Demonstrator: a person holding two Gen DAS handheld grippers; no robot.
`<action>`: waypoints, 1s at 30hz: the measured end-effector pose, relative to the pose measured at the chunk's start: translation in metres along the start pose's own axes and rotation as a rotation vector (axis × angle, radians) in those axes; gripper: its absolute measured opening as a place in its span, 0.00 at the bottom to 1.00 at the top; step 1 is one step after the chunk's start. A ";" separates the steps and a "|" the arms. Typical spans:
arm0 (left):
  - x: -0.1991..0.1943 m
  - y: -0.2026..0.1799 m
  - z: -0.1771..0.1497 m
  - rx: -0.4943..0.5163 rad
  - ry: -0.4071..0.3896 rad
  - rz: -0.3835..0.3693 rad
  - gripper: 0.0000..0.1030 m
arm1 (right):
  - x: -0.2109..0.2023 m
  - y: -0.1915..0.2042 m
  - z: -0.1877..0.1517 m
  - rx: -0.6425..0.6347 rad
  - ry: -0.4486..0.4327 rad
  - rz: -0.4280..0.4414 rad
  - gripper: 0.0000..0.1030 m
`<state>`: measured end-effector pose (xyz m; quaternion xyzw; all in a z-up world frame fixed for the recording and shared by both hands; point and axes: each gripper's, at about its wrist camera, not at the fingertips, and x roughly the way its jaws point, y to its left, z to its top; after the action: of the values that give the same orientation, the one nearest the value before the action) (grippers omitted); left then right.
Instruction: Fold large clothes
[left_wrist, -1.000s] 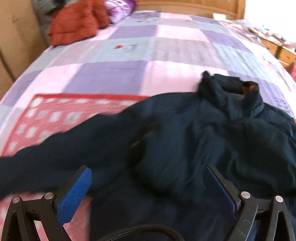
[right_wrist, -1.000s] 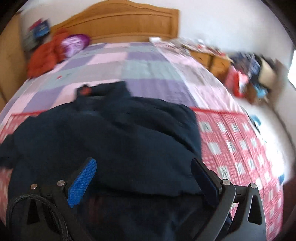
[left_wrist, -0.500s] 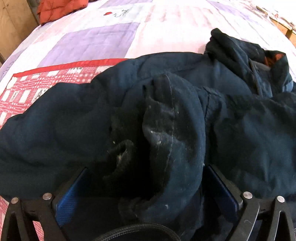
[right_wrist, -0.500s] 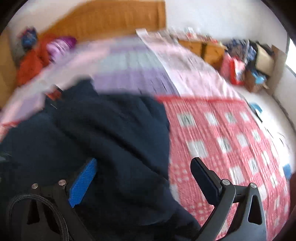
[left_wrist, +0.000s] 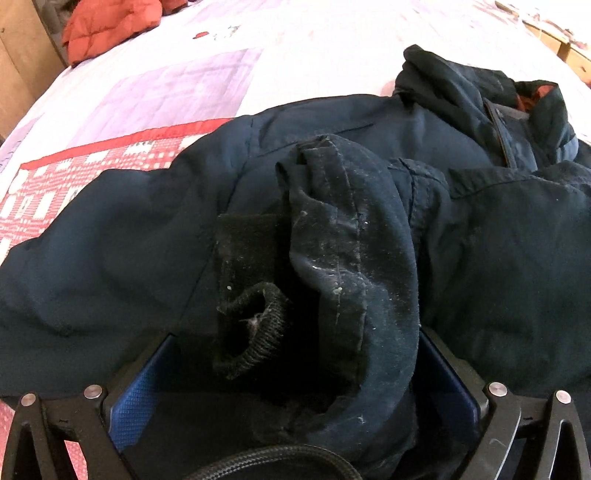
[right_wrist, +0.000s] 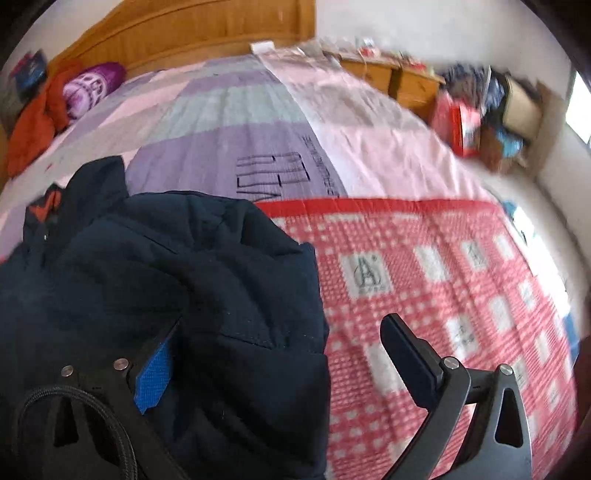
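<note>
A dark navy padded jacket (left_wrist: 480, 229) lies on the bed's red checked blanket (right_wrist: 443, 280); its cuff sits between the spread left gripper (left_wrist: 291, 373), while the right gripper (right_wrist: 277, 354) hovers spread.

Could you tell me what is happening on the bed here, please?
A person with two handheld grippers is folding a navy jacket on the bed. The left gripper straddles the sleeve cuff, folded over the body. The right gripper hangs open at the jacket's right edge, holding nothing.

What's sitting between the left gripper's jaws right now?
In the left wrist view, the navy jacket's sleeve cuff, with its black knit inner cuff, lies between the wide-open jaws of the left gripper.
</note>
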<state>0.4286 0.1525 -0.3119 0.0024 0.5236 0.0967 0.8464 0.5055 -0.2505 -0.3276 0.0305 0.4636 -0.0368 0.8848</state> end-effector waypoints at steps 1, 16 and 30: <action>-0.003 -0.001 0.000 0.006 -0.005 0.007 1.00 | -0.001 -0.007 0.004 0.018 -0.006 0.002 1.00; -0.006 0.000 -0.006 0.027 -0.001 0.018 1.00 | -0.081 -0.087 -0.094 0.076 -0.005 -0.137 0.98; -0.018 -0.004 -0.011 0.044 0.001 0.031 0.99 | -0.107 -0.067 -0.116 0.107 0.019 -0.083 0.98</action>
<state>0.4113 0.1442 -0.3012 0.0292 0.5259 0.0981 0.8444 0.3441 -0.3027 -0.3068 0.0589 0.4700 -0.0978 0.8753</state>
